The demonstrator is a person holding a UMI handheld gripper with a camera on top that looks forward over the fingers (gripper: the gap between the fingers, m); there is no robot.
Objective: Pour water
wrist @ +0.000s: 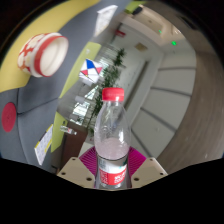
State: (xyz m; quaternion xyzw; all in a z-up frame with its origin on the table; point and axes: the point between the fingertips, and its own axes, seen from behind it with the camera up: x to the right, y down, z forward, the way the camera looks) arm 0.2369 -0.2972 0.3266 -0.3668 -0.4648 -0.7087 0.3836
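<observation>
A clear plastic water bottle with a red cap and a red label stands between my fingers, held up off the table and leaning slightly. My gripper is shut on its lower body, and the magenta pads press on it from both sides. A white cup with a red pattern lies beyond the fingers on the yellow-green table, which looks steeply tilted in this view. I cannot make out the water level inside the bottle.
A red, white and blue packet and a small green plant sit past the bottle near the table's edge. Grey curved floor or steps lie beyond the table. Printed papers lie close to the fingers.
</observation>
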